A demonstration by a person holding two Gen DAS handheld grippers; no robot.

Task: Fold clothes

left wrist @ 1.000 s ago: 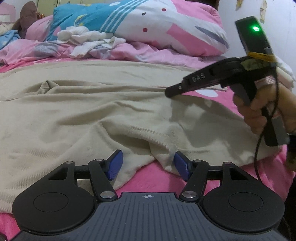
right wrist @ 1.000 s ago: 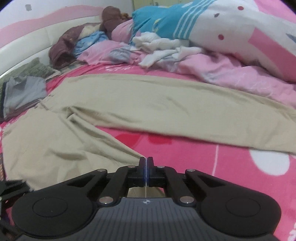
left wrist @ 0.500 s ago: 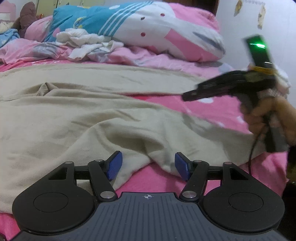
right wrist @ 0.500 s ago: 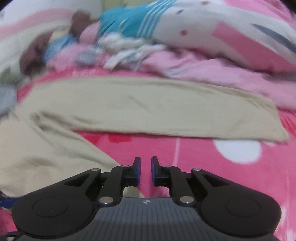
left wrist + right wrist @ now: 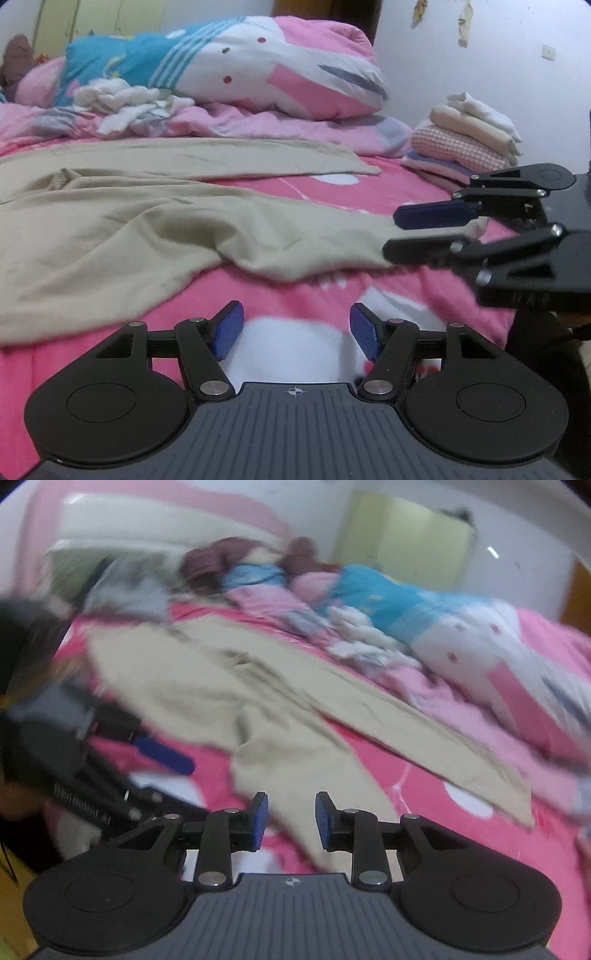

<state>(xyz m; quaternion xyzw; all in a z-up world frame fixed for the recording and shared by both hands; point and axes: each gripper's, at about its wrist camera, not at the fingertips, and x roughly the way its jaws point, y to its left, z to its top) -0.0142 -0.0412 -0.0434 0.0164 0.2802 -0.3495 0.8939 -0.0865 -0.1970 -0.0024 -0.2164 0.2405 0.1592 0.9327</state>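
Beige trousers lie spread across the pink bed sheet, legs pointing right. In the left wrist view my left gripper is open over bare sheet, just short of the near leg's folded edge, holding nothing. To the right, my right gripper is open, one finger above and one below the near leg's hem. Its own view is blurred: the right gripper is open and the trousers run their leg end down between the fingers. The left gripper shows at the left.
A stack of folded clothes sits at the bed's far right corner. A pink, white and blue quilt and crumpled white clothes lie behind the trousers. Dark clothes are heaped by the headboard.
My right gripper went from shut to open and swung down to the near leg's hem. My left gripper, open throughout, drew back off the fabric onto bare sheet.
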